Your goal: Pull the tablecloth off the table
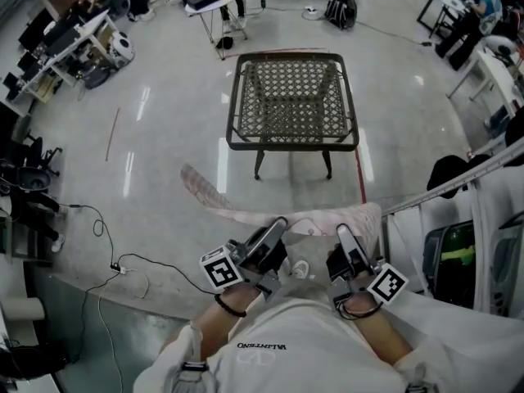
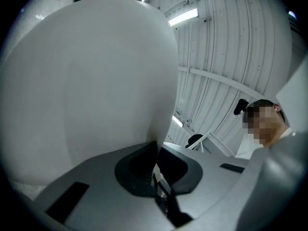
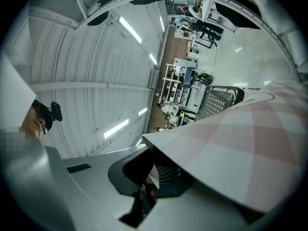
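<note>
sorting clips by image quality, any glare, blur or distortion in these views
Head view: sharp, with white glare streaks on the glossy floor beside the table, and edges bent by the wide lens. Left gripper view: the tablecloth sits so close it is a pale, featureless blur. Right gripper view: its checks look soft, the ceiling lights are bright strips, the corners dark.
</note>
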Tool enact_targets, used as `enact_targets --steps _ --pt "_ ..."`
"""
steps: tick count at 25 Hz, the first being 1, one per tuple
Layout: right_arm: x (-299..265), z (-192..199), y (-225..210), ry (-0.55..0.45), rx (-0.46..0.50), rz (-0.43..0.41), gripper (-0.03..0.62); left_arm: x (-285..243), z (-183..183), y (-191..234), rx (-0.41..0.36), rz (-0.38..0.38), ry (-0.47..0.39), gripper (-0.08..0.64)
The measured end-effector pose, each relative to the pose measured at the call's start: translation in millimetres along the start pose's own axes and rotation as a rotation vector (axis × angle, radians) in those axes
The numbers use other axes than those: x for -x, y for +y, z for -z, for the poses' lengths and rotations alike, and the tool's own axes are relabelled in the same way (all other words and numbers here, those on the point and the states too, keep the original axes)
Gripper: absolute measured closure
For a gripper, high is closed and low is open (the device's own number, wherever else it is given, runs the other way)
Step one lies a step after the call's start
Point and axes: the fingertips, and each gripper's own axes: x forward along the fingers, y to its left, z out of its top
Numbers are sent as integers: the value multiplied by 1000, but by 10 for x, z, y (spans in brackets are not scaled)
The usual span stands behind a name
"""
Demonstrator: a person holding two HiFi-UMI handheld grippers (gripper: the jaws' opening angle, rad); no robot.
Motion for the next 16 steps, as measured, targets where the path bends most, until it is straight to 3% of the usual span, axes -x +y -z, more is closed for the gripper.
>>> enact_targets --steps 16 --pt "-4 -3 -53 10 -3 1 581 8 24 38 7 -7 -9 557"
